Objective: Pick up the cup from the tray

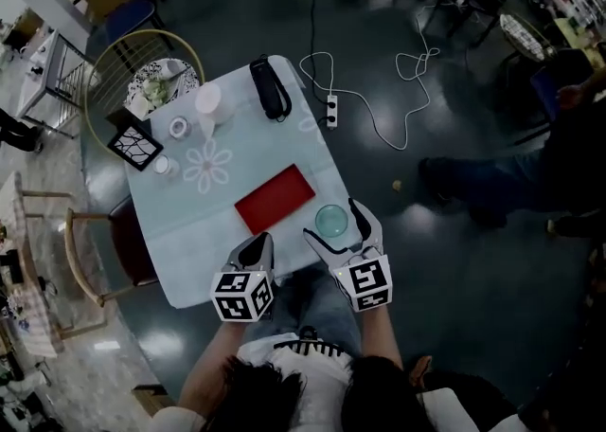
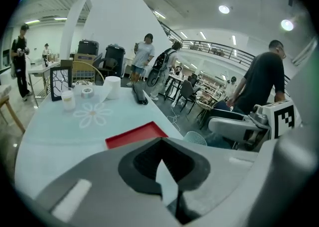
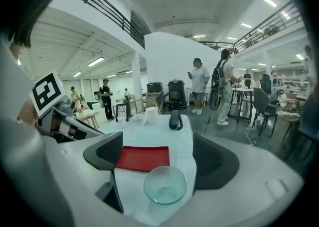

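A clear glass cup [image 1: 331,221] stands on the pale blue tablecloth, just right of the empty red tray [image 1: 275,198] and off it. My right gripper [image 1: 334,220] is open, one jaw on each side of the cup and neither touching it. In the right gripper view the cup [image 3: 165,184] sits low between the wide-apart jaws of the right gripper [image 3: 159,157], with the tray [image 3: 143,158] behind it. My left gripper [image 1: 259,241] is shut and empty at the table's near edge, left of the cup. From the left gripper [image 2: 162,147] the tray [image 2: 135,135] lies ahead.
Further back on the table [image 1: 170,231] are a black handset [image 1: 270,89], a white paper cup [image 1: 208,101], a tape roll [image 1: 178,126], a small jar [image 1: 163,165] and a framed picture [image 1: 134,144]. A round chair [image 1: 114,65] stands behind, a wooden chair [image 1: 90,264] at the left. A power strip [image 1: 329,110] lies on the floor.
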A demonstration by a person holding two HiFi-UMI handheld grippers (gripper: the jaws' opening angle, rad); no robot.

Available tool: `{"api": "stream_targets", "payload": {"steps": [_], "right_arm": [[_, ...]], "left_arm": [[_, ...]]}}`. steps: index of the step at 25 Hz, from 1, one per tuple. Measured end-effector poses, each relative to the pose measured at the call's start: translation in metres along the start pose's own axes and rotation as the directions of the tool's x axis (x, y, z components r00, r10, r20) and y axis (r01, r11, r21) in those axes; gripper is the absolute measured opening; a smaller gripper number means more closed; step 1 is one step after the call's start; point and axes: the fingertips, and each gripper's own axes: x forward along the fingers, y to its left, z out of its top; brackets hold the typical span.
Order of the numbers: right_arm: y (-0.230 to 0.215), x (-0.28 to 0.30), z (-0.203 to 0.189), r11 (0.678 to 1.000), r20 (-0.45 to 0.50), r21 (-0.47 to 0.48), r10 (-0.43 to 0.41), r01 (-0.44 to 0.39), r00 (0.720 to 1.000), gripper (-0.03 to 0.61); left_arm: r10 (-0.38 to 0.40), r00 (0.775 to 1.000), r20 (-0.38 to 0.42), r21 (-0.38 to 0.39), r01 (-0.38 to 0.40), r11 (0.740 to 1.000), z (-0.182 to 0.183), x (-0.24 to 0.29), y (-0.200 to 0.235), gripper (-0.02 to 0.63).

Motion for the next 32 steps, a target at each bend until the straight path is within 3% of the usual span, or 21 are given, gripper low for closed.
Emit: {"api": "stream_targets", "payload": {"steps": [5,6,11,15,19,32], "right_arm": [[0.012,-0.004,0.006,0.998,0.008,0.052,0.043,-0.043,0.999,0.322],[0.014,-0.005,0.007,0.997,0.011,0.057,0.044,-0.045,0.999,0.268],[0.02,-0.006,0.011,0.995,0.019,0.074,0.061,-0.062,0.998,0.147],[0.018,-0.005,0.018,0.997,0.03,0.066,0.026,-0.027,0.999,0.026],[0.016,0.0,0.016,0.997,0.013,0.082,0.011,-0.012,1.0,0.026],[0.012,-0.002,0.007,0.997,-0.029,0.057,-0.047,0.048,0.999,0.025]], "left_arm": [[0.005,1.0,0.029,0.013,-0.006,1.0,0.008,-0.007,-0.004,0.0],[0.006,0.999,0.035,0.014,-0.006,1.0,0.01,-0.009,-0.004,0.0],[0.008,0.998,0.07,0.012,-0.009,1.0,0.015,-0.016,-0.009,0.0],[0.014,0.996,0.092,-0.001,-0.014,1.0,0.022,-0.019,-0.01,0.0],[0.016,0.991,0.135,-0.006,-0.016,1.0,0.033,-0.023,-0.011,0.0],[0.009,0.991,0.132,0.037,-0.014,0.999,0.033,-0.022,-0.012,0.0]]}}
